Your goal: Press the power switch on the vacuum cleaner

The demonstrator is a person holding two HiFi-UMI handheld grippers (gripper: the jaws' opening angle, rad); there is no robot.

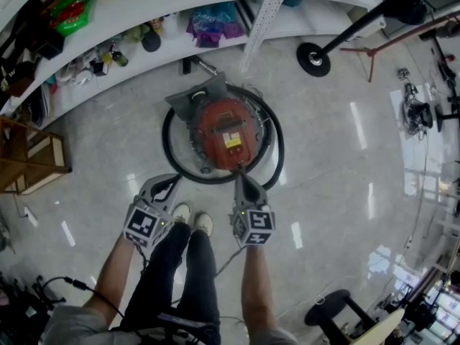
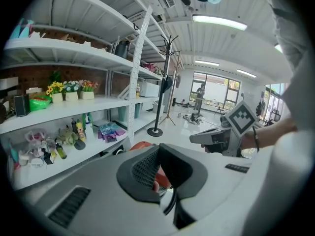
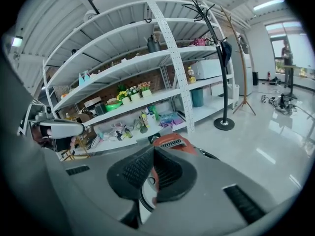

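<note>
1. The vacuum cleaner (image 1: 224,131) is a red canister on the floor, dead ahead of the right gripper's (image 1: 240,174) fingers and ahead-right of the left gripper's (image 1: 172,180). We can't pick out the switch itself.
2. The right fingers are closed tip to tip with nothing clamped. The tips sit at the canister's near edge, and we can't tell whether they touch it.
3. The left fingers are also together at the tips and empty, stopping just short of the hose.
4. In the way, a black hose (image 1: 167,139) loops right around the canister, and its near arc passes under the right fingertips. A yellow label (image 1: 232,141) lies just beyond them.
5. Beyond the vacuum are white shelves (image 1: 144,9) with bottles (image 1: 118,57) and a purple packet (image 1: 212,24). A coat stand base (image 1: 313,58) stands ahead-right of the right fingers.
6. Behind the fingers, the person's shoes (image 1: 194,220) sit between the two grippers.
7. The room has a glossy pale floor (image 1: 338,185). A wooden frame (image 1: 29,160) stands well left of the left fingers, and a black stool (image 1: 327,311) is behind-right of the right fingers.
</note>
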